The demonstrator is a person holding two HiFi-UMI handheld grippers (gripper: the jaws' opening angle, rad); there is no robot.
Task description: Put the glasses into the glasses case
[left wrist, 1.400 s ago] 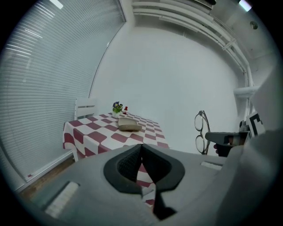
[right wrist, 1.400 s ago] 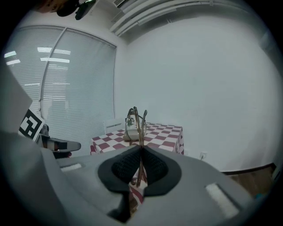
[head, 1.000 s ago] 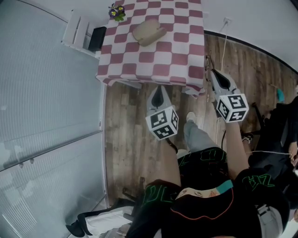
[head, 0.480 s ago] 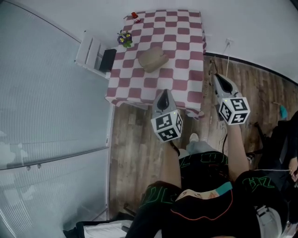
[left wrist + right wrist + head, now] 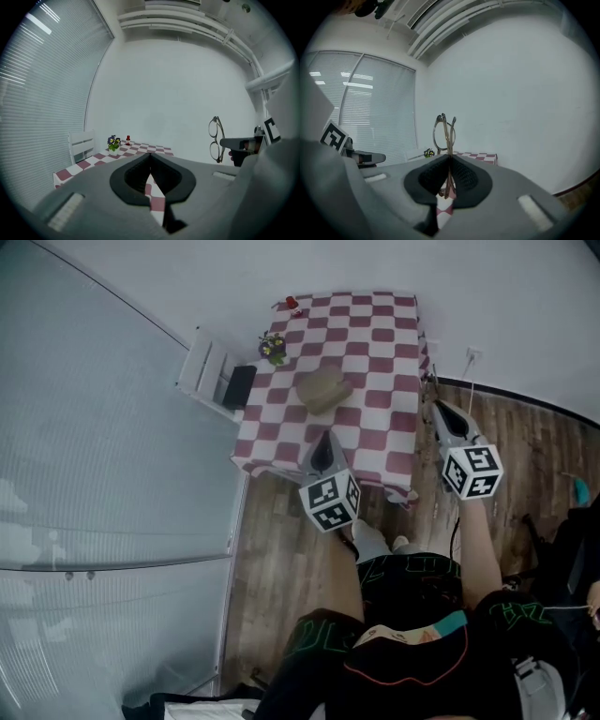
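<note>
I'm holding the glasses (image 5: 445,129) clamped upright in my right gripper (image 5: 450,158), out over the floor just beside the right edge of the table (image 5: 380,334). My left gripper (image 5: 150,155) is riding empty, jaws pressed together, at the table's near edge. So I'm judging the pick-up done, with the carry-in and the placing left. The tan case (image 5: 323,388) is lying mid-table, and I can't tell whether it's open. Bare checkered cloth is showing all around it. Only the flower pot (image 5: 273,346) and the white chair (image 5: 208,371) are crowding the far left edge.
</note>
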